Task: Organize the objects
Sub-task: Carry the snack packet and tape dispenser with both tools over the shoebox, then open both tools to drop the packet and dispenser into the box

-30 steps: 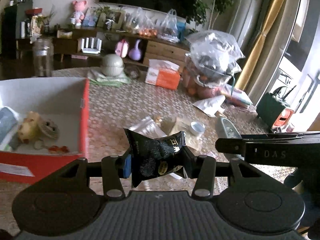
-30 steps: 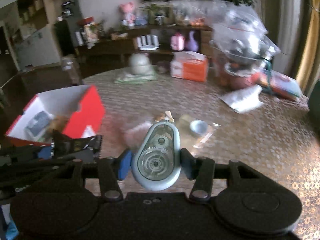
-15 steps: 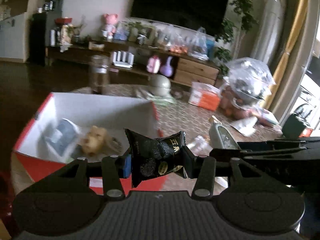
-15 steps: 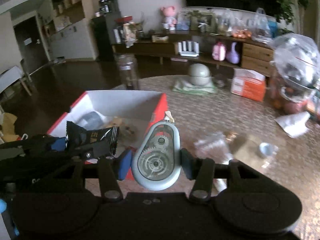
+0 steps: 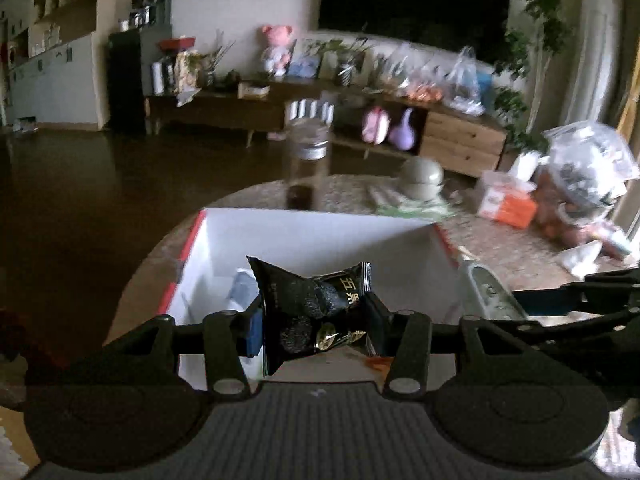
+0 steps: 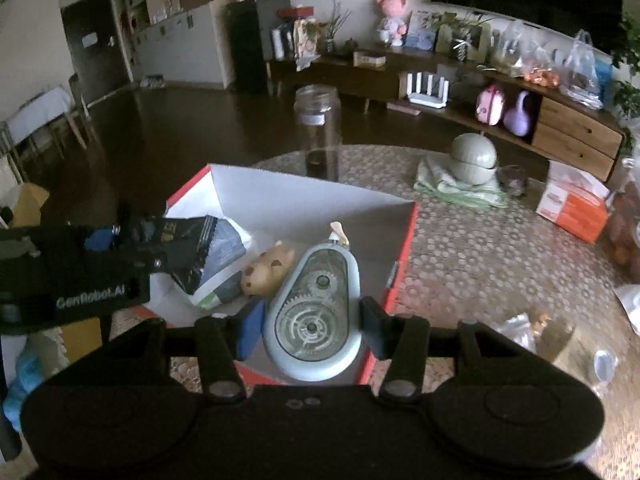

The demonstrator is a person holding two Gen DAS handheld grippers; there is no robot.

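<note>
Nearest, above the red box (image 6: 404,248): left gripper (image 5: 314,320) pinching a black snack packet (image 5: 316,308), right gripper (image 6: 312,316) pinching a pale blue tape dispenser (image 6: 312,304). Inside, a tan toy (image 6: 266,268). Farther on the bench (image 6: 480,248), a glass jar (image 6: 318,132).

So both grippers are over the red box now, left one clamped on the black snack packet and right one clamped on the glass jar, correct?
Not quite. The right gripper is shut on the pale blue correction tape dispenser, not the glass jar, which stands on the table beyond the red box, as the right wrist view shows. The left gripper does clamp the black snack packet.
</note>
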